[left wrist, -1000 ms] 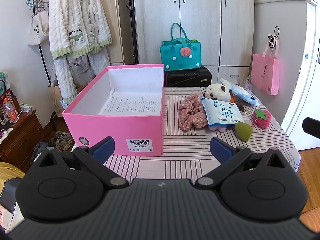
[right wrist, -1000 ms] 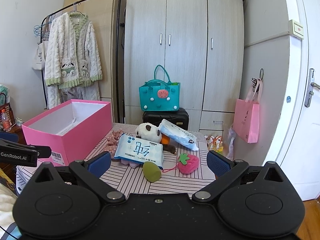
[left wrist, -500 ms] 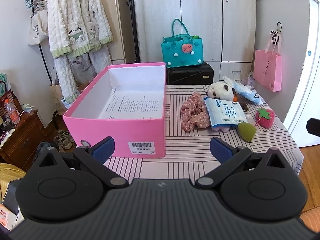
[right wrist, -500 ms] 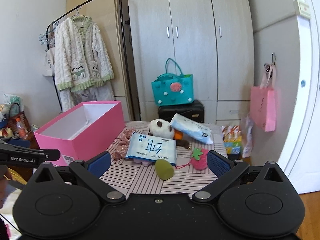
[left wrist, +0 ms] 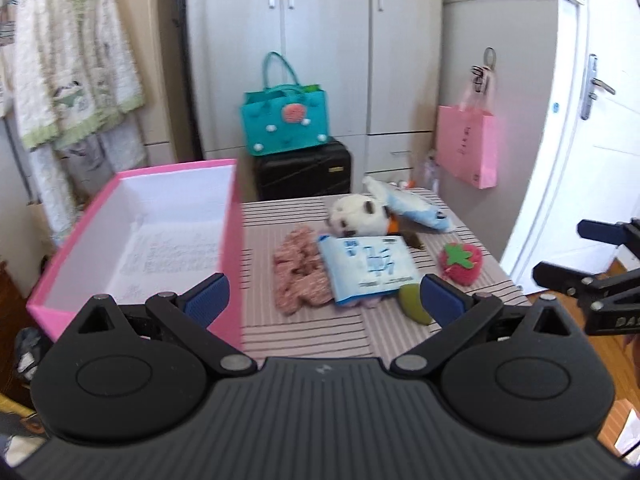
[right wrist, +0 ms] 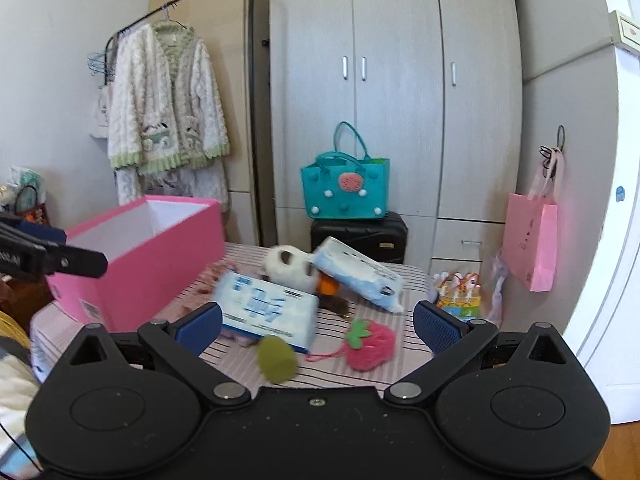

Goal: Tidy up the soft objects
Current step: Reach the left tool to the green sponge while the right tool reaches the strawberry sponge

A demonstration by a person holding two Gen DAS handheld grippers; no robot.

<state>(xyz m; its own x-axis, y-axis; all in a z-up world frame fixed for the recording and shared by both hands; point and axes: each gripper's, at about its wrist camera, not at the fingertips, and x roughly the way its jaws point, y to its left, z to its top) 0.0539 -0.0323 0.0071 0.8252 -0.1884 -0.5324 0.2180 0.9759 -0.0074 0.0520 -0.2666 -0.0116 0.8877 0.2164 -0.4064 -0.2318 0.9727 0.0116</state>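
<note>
— Presently, how are both sets of tongs found?

— The left tongs [left wrist: 322, 300] are held wide apart above the near edge of the striped tabletop [left wrist: 312, 336], and nothing is gripped between them. The right tongs [right wrist: 318, 322] are likewise spread wide and nothing is held.

— Where are the soft objects located?

— All are recorded on the tabletop, to the right of the open pink box [left wrist: 136, 240]. A pink scrunchie [left wrist: 300, 276] is seen nearest the box. A blue-and-white tissue pack [left wrist: 370, 268] is laid partly over it. A green sponge [right wrist: 277, 359] is found just beside the pack's near corner. A pink strawberry puff [right wrist: 370, 346] is noted close to the sponge. A panda plush [left wrist: 358, 214] is placed behind the pack, and a second blue pack [right wrist: 356, 272] is leaned against it.

— And the box contents?

— Only a printed sheet [left wrist: 168, 252] is seen on its floor.
</note>
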